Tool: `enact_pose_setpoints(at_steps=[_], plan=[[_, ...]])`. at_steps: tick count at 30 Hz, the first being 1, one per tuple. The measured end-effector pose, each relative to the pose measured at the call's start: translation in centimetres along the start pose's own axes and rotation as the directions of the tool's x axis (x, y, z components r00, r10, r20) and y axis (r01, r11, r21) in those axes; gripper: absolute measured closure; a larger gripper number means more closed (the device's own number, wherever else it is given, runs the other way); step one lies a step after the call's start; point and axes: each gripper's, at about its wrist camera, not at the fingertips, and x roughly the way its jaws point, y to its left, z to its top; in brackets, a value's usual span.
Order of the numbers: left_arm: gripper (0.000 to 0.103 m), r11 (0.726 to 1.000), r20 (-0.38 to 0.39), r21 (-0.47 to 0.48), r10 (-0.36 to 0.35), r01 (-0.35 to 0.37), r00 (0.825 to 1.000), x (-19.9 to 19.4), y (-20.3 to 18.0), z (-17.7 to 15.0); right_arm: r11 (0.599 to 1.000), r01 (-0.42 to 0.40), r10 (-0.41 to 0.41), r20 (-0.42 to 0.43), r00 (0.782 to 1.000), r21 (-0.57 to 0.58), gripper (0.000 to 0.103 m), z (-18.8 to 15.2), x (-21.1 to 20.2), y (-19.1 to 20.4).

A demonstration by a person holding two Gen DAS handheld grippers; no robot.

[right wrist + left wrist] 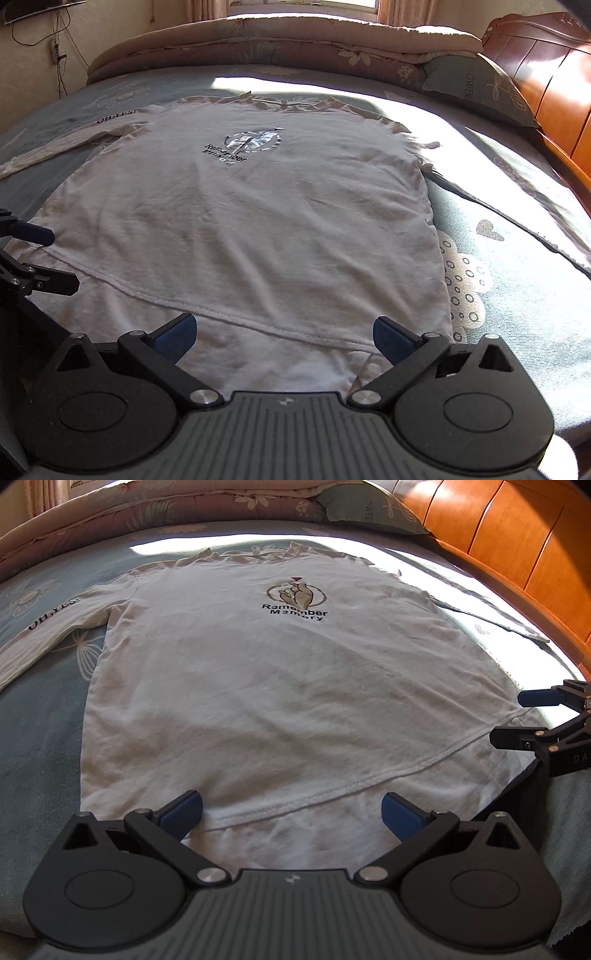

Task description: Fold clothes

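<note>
Left gripper [291, 812]: jaws spread wide, holding nothing, poised over the hem of the white long-sleeved shirt [258, 686]. Right gripper [284, 334]: jaws likewise parted and empty, at the hem's other end.

Shirt lies face up and flat on the bed [517, 266], print [295, 602] visible, both sleeves spread out to the sides, collar toward the rolled quilt [280, 44].

Judgement: no fold made yet; step in hand is the first grasp. Next move calls for both jaws to drop and pinch the fabric at matching points on the hem.
</note>
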Motion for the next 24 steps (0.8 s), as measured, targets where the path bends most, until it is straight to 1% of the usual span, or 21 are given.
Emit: enact_pose_setpoints(at_steps=[2, 4, 8, 12, 16, 20, 22, 24], plan=[[0.001, 1.0, 0.0, -0.005, -0.007, 0.007, 1.0, -0.1, 0.2, 0.0, 1.0, 0.004, -0.003, -0.022, 1.0, 0.029, 0.0, 0.2, 0.9, -0.7], [0.001, 1.0, 0.001, -0.012, -0.013, 0.013, 1.0, -0.2, 0.4, 0.0, 0.999, 0.005, -0.003, -0.05, 0.999, 0.041, 0.0, -0.4, 1.4, -0.9], [0.001, 1.0, -0.004, -0.01, -0.002, 0.002, 1.0, -0.3, 0.0, 0.4, 0.994, -0.021, 0.025, -0.04, 0.999, 0.109, 0.0, -1.3, 1.0, -1.8], [0.001, 0.999, 0.03, 0.038, -0.025, 0.024, 0.999, -0.7, -0.8, 0.8, 0.995, 0.001, 0.002, -0.034, 0.999, 0.096, 0.0, -1.4, 1.2, -1.3], [0.001, 1.0, -0.02, -0.004, -0.018, 0.018, 1.0, 0.3, -0.4, 0.5, 0.995, 0.01, -0.007, -0.025, 1.0, 0.094, 0.0, -1.5, 1.2, -1.1], [0.001, 1.0, -0.011, 0.0, -0.025, 0.025, 1.0, -0.2, -0.2, 0.3, 0.995, 0.013, -0.011, -0.019, 1.0, 0.096, 0.0, -1.6, 1.2, -1.1], [0.001, 0.999, 0.0, -0.014, -0.039, 0.039, 0.999, -0.4, 0.3, 0.4, 0.995, 0.014, -0.012, -0.018, 1.0, 0.096, 0.0, -1.6, 1.2, -1.1], [0.001, 0.999, -0.007, -0.043, -0.025, 0.025, 1.0, -0.3, 1.0, 0.4, 0.995, 0.013, -0.011, -0.018, 1.0, 0.096, 0.0, -1.6, 1.2, -1.2]])
